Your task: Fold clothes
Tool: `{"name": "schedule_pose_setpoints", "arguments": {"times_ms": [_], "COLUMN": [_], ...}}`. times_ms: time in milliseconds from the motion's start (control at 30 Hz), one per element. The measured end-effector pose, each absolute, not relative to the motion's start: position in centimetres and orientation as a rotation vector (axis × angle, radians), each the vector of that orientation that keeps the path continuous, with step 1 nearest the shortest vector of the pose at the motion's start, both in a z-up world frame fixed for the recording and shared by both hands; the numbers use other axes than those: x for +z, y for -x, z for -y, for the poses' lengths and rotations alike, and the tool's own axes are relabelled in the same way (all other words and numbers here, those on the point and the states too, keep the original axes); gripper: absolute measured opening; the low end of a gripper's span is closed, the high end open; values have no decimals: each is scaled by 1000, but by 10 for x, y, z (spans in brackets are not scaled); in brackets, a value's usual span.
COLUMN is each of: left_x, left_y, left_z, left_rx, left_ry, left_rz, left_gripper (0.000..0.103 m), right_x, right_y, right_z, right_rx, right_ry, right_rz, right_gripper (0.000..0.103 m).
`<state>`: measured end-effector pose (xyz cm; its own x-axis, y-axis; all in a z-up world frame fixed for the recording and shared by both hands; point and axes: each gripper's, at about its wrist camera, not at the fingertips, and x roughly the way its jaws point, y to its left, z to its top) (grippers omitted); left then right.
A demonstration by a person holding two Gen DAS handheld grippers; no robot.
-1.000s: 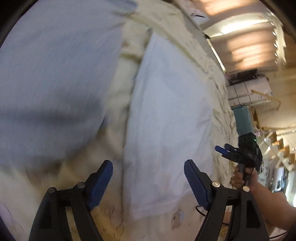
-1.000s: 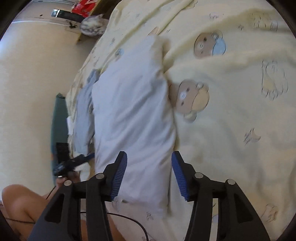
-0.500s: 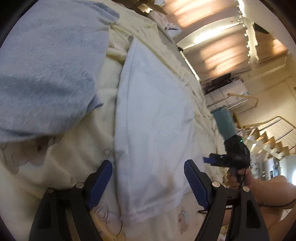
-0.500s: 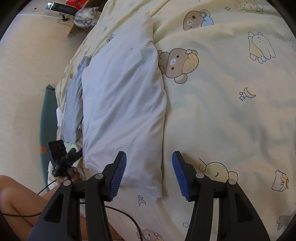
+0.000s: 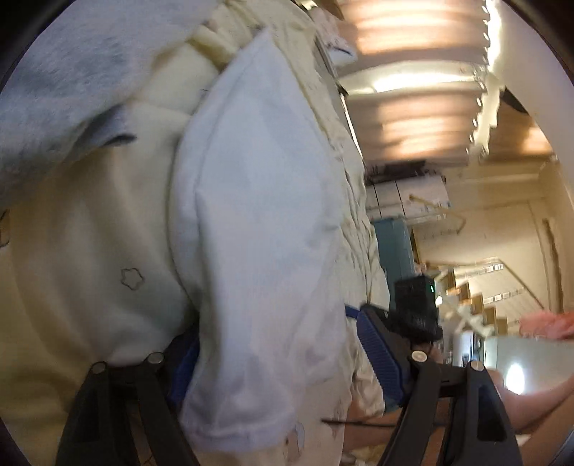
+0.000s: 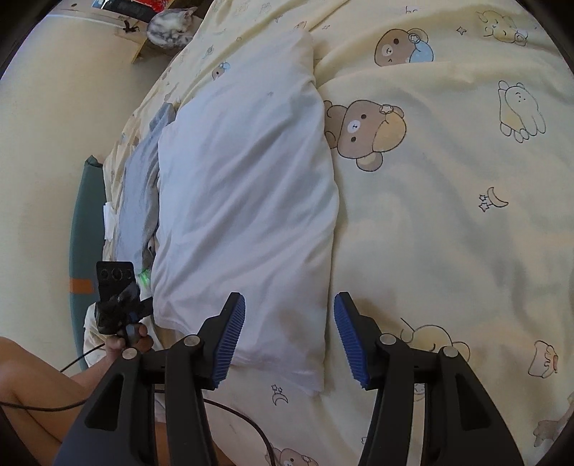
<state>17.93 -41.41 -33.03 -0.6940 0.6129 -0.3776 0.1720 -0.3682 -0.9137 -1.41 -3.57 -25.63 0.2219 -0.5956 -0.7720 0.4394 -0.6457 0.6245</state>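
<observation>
A folded white garment (image 6: 247,186) lies lengthwise on the yellow bear-print bedsheet (image 6: 448,186). My right gripper (image 6: 290,340) is open, its fingers over the garment's near right corner. In the left wrist view the same white garment (image 5: 258,222) fills the middle. My left gripper (image 5: 280,362) is open and pushed in around the garment's near end, which bunches between the blue pads and hides the left one. A grey-blue garment (image 5: 64,71) lies beyond, also in the right wrist view (image 6: 138,200).
The left gripper body and the hand holding it (image 6: 118,308) are at the bed's near left edge. A teal cushion (image 6: 80,229) stands beside the bed. A cat (image 6: 168,25) lies on a shelf at the far end. A cable (image 6: 247,426) trails near me.
My left gripper has moved forward onto the white garment's near end, which now bunches between its fingers. My right gripper has come slightly closer to the near corner.
</observation>
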Motion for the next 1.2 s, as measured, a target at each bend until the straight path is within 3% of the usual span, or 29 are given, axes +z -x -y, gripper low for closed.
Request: {"name": "schedule_pose_setpoints", "arguments": {"times_ms": [167, 333, 567, 667, 767, 1000, 1200], "left_x": [-330, -333, -331, -336, -339, -341, -343], "left_y": [-171, -152, -126, -137, -146, -151, -154], "left_z": [410, 401, 385, 391, 397, 400, 401], "left_rx": [2055, 2085, 2034, 2019, 2004, 2014, 2031], "left_ry": [1055, 1102, 1155, 1139, 1109, 1129, 1144], "left_rz": [1613, 1554, 1480, 1516, 1586, 1609, 1597], "left_gripper": [80, 80, 80, 72, 72, 72, 72], "right_x": [-253, -263, -292, -306, -318, -316, -330], "right_y": [15, 18, 8, 1, 8, 25, 39], "right_z": [36, 19, 12, 21, 25, 25, 3], "right_rx": [-1561, -1637, -1364, -1246, -1165, -1163, -1159], "right_ry": [-1655, -1685, -1699, -1697, -1659, -1633, -1669], "right_rz": [147, 104, 374, 453, 649, 546, 605], "right_gripper": [57, 57, 57, 67, 81, 79, 81]}}
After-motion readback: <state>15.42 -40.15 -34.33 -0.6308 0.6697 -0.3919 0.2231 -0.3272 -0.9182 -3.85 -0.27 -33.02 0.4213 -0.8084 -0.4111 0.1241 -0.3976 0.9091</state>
